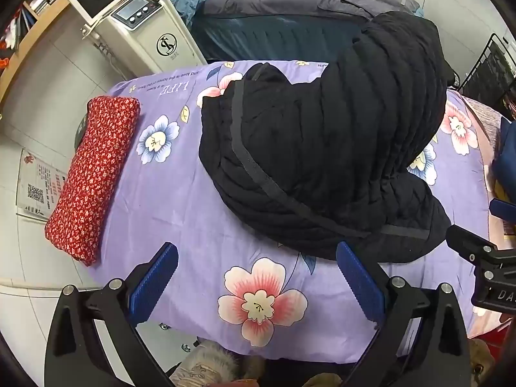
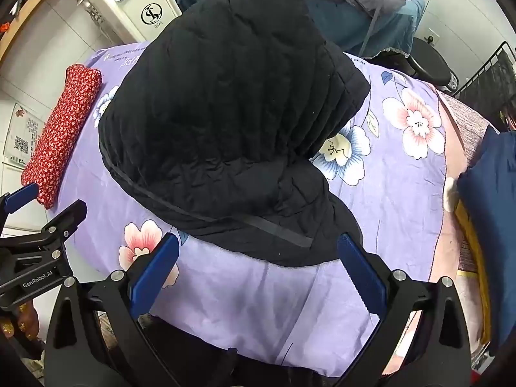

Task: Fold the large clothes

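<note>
Both your grippers, left (image 1: 256,277) and right (image 2: 258,267), hang wide open and empty at the near edge. The jacket (image 1: 322,148) lies bunched mid-sheet (image 1: 180,213), likely released for regripping.

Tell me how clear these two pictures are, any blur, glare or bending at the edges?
Left wrist view: sharp, evenly lit, strong fisheye bending with dark corners; black jacket shows little detail. Right wrist view: same curving; jacket nearly featureless black, sheet clear, no glare.
</note>
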A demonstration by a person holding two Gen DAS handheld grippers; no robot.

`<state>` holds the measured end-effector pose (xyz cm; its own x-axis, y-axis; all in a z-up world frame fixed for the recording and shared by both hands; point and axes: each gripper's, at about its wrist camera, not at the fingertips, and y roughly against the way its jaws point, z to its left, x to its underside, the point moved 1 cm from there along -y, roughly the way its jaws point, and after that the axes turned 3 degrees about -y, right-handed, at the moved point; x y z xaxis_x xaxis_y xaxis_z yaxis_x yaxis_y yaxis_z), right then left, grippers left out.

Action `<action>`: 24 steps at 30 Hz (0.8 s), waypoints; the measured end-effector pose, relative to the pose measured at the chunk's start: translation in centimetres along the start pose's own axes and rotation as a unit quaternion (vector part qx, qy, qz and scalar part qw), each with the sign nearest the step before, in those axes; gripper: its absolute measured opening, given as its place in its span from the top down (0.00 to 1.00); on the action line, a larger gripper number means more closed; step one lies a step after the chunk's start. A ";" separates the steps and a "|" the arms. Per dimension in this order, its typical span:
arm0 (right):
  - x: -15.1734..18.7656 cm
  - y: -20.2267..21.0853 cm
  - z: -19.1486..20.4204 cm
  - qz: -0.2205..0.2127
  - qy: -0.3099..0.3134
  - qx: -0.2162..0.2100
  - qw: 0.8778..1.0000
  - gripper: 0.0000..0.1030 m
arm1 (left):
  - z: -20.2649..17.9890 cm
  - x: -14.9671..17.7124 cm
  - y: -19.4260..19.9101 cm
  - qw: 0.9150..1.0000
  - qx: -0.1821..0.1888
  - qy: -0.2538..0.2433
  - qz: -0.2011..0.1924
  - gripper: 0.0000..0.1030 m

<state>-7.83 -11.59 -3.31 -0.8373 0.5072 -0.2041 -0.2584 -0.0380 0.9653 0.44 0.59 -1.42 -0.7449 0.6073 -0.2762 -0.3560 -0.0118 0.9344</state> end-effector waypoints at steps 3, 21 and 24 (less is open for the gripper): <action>0.0 -0.1 0.0 0.001 0.000 0.003 1.000 0.05 | 0.2 0.0 -0.2 1.000 0.001 0.002 0.004 0.06; -0.1 -0.9 -0.5 0.012 -0.008 0.000 1.000 0.05 | 0.5 0.0 -0.7 1.000 0.001 0.007 0.018 0.06; -0.1 -0.9 -0.5 0.013 -0.006 -0.001 1.000 0.05 | 0.5 0.0 -0.8 1.000 0.001 0.007 0.019 0.06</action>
<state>-7.78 -12.04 -4.23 -0.8380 0.5164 -0.1761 -0.2370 -0.0538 0.9700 0.97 1.01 -2.02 -0.7653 0.5958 -0.2437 -0.3269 -0.0336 0.9445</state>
